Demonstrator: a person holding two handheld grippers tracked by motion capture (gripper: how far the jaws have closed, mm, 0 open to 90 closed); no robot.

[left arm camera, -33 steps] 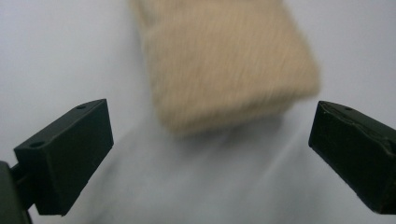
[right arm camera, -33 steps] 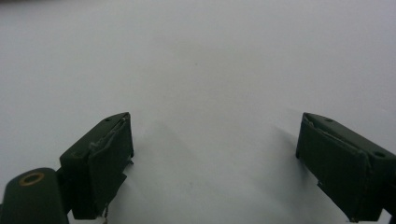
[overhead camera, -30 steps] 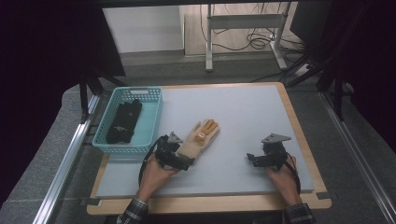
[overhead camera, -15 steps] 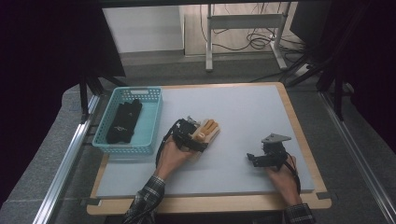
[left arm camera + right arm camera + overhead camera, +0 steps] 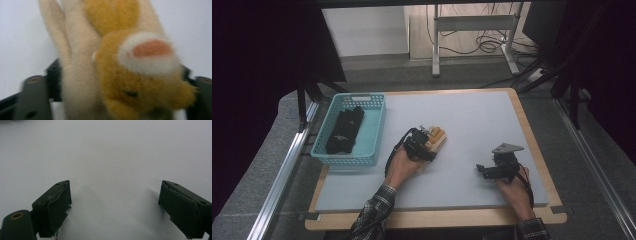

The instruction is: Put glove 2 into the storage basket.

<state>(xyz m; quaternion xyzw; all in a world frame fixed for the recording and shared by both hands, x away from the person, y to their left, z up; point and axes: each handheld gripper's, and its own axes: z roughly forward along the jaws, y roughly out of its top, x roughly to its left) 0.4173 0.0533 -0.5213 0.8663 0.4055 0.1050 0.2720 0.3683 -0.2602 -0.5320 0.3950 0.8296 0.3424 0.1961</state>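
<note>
Reading from the near edge of the table (image 5: pixel 532 150), the person's two forearms enter from below, each hand carrying a gripper. The right gripper (image 5: pixel 484 170) rests low over the pale table surface at the near right, jaws spread wide with nothing between them, as the right gripper view confirms (image 5: pixel 113 202). Toward the centre, the left gripper (image 5: pixel 424 147) sits on the wrist end of a plush glove (image 5: pixel 437 137), tan and cream with orange fingertips, lying flat on the table. In the left gripper view the glove (image 5: pixel 117 70) lies between the two black jaws, which stand at either side of it; they have just been closing, and appear to press on the fabric, though blur and fur hide the contact itself. Farther off, at the far left, a teal basket (image 5: pixel 374 127) holds a black glove (image 5: pixel 344 130), well apart from the plush one.

The step in hand is judged to be the grasp on the plush glove. The next move probably calls for a firm pinch on the soft fabric, then a lift high enough to clear the basket's rim before carrying the glove leftward over it.
</note>
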